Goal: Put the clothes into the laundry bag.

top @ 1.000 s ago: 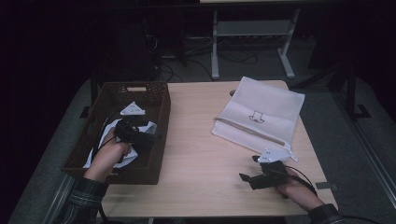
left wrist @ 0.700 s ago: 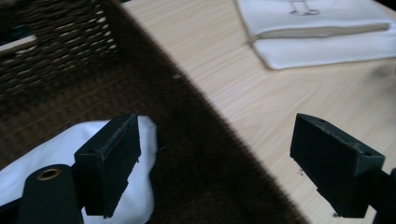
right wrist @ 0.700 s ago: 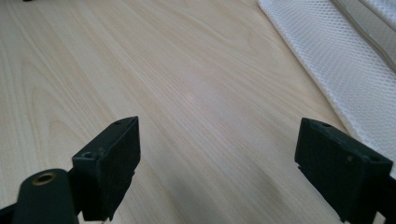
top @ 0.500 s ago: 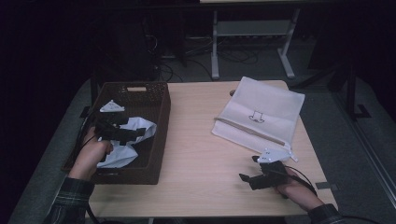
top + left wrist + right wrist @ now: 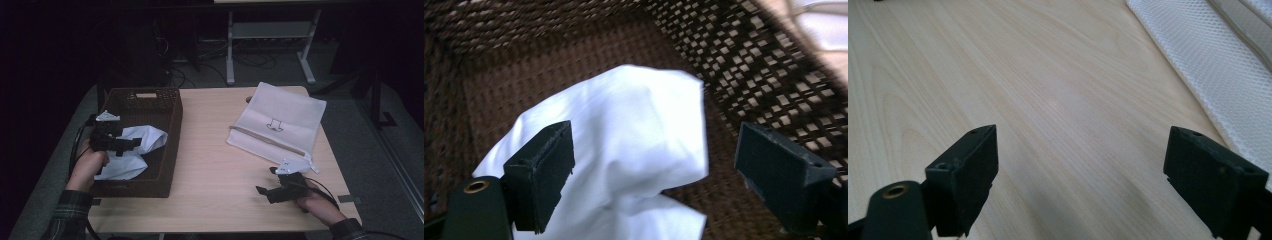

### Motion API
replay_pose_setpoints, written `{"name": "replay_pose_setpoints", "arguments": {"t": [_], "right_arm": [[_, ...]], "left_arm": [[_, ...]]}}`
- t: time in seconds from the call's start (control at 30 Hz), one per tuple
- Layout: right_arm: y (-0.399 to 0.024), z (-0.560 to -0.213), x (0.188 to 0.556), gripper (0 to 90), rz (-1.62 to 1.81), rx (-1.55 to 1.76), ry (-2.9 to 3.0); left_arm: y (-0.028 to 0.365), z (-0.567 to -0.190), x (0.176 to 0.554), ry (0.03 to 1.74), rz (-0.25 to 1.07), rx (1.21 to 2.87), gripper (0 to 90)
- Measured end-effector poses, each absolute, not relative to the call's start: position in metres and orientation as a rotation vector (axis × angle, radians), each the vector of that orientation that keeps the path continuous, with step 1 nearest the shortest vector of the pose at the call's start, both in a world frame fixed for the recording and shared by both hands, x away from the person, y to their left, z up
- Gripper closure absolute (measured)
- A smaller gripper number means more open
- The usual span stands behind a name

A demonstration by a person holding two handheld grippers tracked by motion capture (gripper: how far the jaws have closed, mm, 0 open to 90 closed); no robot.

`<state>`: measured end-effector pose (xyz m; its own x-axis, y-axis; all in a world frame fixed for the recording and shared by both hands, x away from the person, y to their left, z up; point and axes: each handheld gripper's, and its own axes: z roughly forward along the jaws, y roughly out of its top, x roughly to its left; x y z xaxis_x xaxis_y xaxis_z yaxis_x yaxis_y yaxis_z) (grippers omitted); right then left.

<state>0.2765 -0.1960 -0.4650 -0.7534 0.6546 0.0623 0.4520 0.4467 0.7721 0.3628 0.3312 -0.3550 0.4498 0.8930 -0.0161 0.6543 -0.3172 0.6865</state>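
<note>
Here the white cloth (image 5: 131,150) lies crumpled in the brown basket (image 5: 172,120) on the bench (image 5: 215,165), its long axis running from the near left corner toward the far right. The left tool (image 5: 131,145), jaws wide and empty, has pulled back toward the basket's left side since the earlier frame; the right tool (image 5: 264,181), wide too, has kept its place.

Bare desk (image 5: 220,150) lies open at twelve o'clock of my right hand-held gripper (image 5: 267,186); the mesh bag (image 5: 280,122) blocks two o'clock, the basket (image 5: 172,125) wall nine.
</note>
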Motion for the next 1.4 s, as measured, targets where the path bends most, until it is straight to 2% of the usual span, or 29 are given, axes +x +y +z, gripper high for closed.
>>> {"name": "replay_pose_setpoints", "arguments": {"t": [0.47,0.87,1.03,1.27,1.4], "right_arm": [[-0.196,-0.465,0.277,13.4,1.196,0.952,2.461],[-0.195,-0.466,0.277,13.4,1.194,0.960,2.469],[-0.196,-0.466,0.277,13.4,1.194,0.961,2.468],[-0.196,-0.466,0.277,13.4,1.194,0.955,2.471],[-0.196,-0.466,0.277,13.3,1.193,0.951,2.474]], "left_arm": [[0.357,-0.380,0.376,1.366,0.551,2.172,15.7],[0.365,-0.399,0.384,1.318,0.457,2.231,13.6],[0.359,-0.411,0.387,1.345,0.462,2.351,13.8],[0.359,-0.415,0.391,1.390,0.378,2.333,13.7],[0.356,-0.421,0.392,1.393,0.362,2.375,12.3]]}}
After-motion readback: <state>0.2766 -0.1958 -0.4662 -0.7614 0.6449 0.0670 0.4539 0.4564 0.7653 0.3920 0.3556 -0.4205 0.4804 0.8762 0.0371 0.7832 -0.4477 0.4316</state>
